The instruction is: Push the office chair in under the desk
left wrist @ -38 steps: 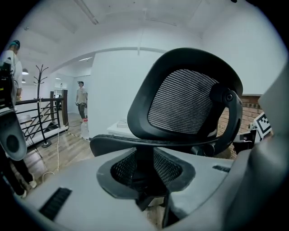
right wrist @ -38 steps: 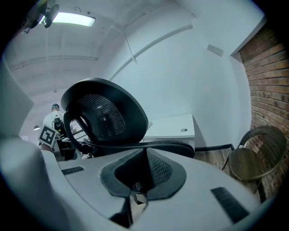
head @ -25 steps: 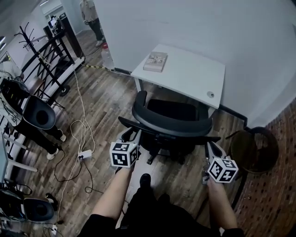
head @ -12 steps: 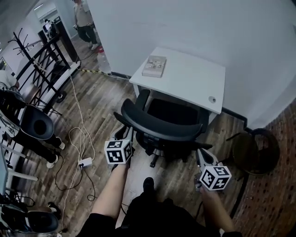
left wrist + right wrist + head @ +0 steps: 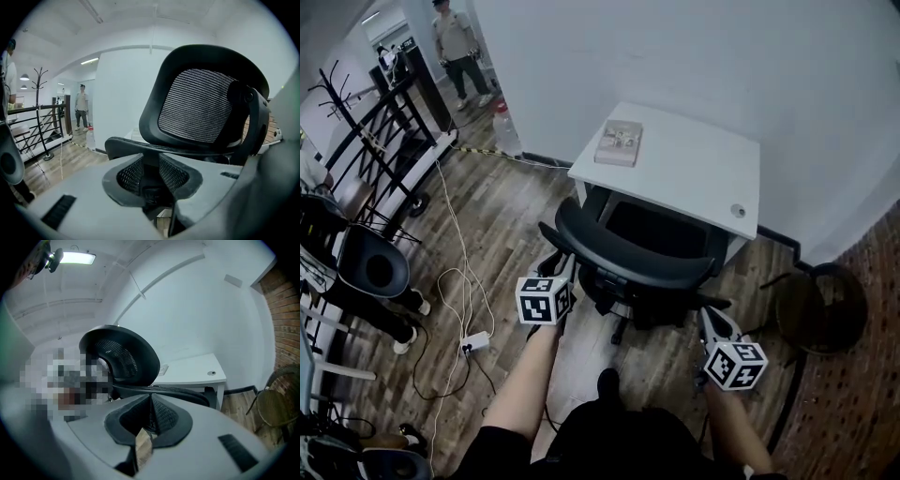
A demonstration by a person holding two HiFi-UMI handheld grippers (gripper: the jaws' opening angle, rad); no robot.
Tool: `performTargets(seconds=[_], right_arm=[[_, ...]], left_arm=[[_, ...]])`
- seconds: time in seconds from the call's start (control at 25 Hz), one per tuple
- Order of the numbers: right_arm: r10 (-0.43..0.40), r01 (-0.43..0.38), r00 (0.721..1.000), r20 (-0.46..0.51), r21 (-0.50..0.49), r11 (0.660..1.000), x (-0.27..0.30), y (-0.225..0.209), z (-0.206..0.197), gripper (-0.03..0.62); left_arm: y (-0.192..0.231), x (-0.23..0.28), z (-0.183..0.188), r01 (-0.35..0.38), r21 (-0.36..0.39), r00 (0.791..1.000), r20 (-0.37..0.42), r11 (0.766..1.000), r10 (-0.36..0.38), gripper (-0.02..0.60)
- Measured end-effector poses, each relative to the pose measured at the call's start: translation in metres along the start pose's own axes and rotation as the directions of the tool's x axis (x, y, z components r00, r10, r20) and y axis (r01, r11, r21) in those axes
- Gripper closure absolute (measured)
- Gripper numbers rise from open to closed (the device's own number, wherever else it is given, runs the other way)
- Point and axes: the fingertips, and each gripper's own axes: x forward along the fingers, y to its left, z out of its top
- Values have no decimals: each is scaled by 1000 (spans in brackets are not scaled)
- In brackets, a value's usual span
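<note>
Desk (image 5: 694, 159) stood white against the wall (image 5: 675, 56), its open side facing the person. Before it was the office chair (image 5: 642, 267), black, turned to face the desk. The front of its seat (image 5: 661, 223) lay at or just beneath the desk's near edge, while the backrest (image 5: 628, 258) and most of the base were out on the wooden floor (image 5: 502, 202).

By that reckoning the job was partly done. The chair was lined up and begun on its way in, but the greater part of the push seemed left, until the backrest came near the desk's edge.

The left gripper (image 5: 151, 164) was clamped on the dark support beneath the left armrest (image 5: 126, 143), which filled the gap between its pads. The right gripper (image 5: 150, 404) sat at the rear of the right armrest (image 5: 187, 392). Its jaws had just been closing and were pressed almost together, and nothing could be made out between them.
</note>
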Motion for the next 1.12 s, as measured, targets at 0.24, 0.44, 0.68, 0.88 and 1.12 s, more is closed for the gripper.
performTargets(seconds=[0.24,0.44,0.68,0.88,1.12], right_arm=[[17,-18,1000,21,24,1000,-3,4,-1,582],[55,-55,998,23,-15,998,-23,-1,2,582],[120,-114,991,51,-98,989,-50,-5,19,583],[187,-162,973,133,-182,970,-83,1,44,590],[279,-210,938,203,-308,928,-122,14,75,591]], left_arm=[[-8,-15,14,37,21,998,45,999,-38,483],[-34,-48,5,19,24,998,54,1000,-20,483],[-75,-84,-2,13,27,997,71,1000,-15,483],[-108,-120,-2,4,15,995,103,1000,-6,483],[-148,-157,14,7,5,984,177,1000,-8,483]])
